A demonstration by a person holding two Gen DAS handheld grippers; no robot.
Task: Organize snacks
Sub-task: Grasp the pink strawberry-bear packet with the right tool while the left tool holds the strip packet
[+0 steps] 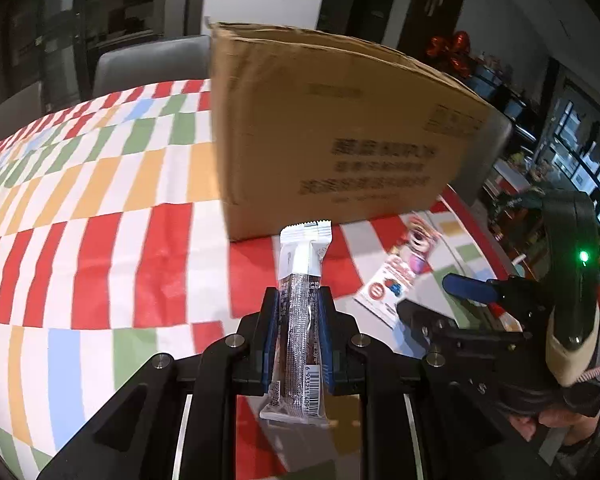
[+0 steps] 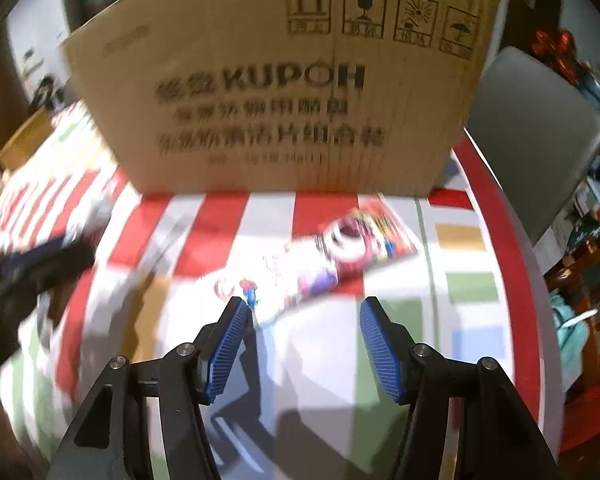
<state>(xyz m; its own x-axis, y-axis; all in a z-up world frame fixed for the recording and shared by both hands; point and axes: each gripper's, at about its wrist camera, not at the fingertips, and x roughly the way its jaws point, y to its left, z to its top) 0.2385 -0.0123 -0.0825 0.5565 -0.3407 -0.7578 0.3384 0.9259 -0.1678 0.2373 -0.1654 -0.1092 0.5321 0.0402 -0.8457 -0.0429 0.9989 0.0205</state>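
Note:
My left gripper (image 1: 299, 300) is shut on a slim snack bar (image 1: 302, 280) in a white and brown wrapper, held above the checked tablecloth, pointing at a cardboard box (image 1: 340, 128). A flat colourful snack packet (image 1: 404, 268) lies on the cloth in front of the box's right end. My right gripper (image 2: 304, 308) is open and empty, just short of that packet (image 2: 332, 256), with the box (image 2: 284, 80) behind it. The right gripper (image 1: 460, 300) also shows at the right of the left wrist view. The box's inside is hidden.
The table (image 1: 100, 220) carries a red, white, orange, green and blue checked cloth. Grey chairs (image 1: 148, 64) stand behind it, another (image 2: 540, 140) at the right. The table's red edge (image 2: 512, 264) curves along the right. Cluttered shelves lie beyond.

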